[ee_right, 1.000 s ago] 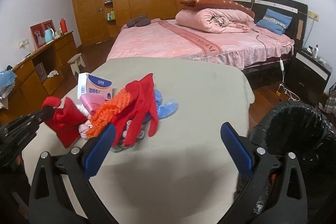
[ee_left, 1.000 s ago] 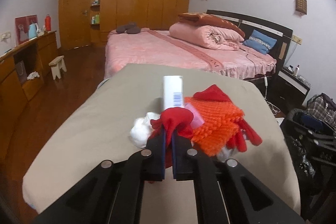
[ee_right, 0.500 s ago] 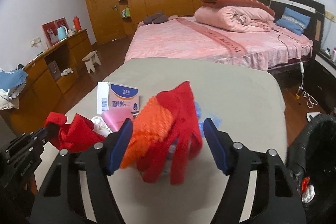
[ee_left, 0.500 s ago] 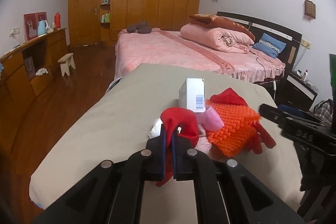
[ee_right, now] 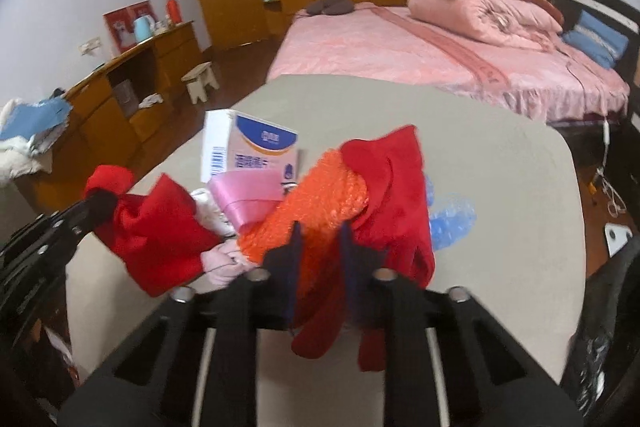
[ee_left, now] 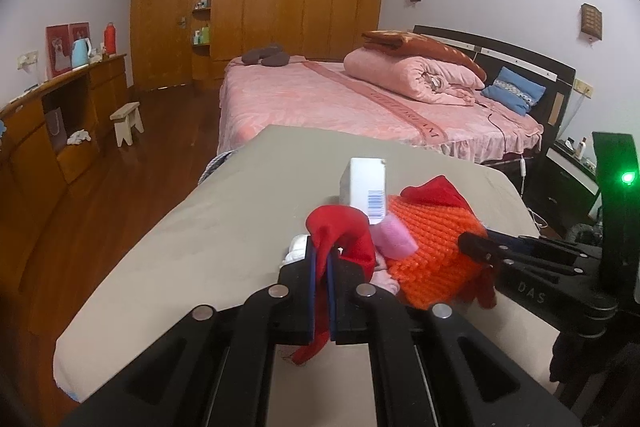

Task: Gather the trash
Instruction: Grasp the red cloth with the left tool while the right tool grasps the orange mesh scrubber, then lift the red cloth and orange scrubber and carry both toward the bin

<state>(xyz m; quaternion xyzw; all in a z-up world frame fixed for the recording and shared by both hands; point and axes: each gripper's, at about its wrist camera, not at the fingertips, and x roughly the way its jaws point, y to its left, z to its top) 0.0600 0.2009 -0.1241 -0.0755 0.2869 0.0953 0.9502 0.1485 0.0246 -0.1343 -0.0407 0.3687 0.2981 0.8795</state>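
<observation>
While left gripper clamps red cloth (taut), right gripper pinches orange glove.

Your left gripper is clamped tight, jaws nearly touching with red cloth pinched between them. Your right gripper is closed around the orange-and-red glove, its fingers reaching in from the right side, level with the left.
</observation>
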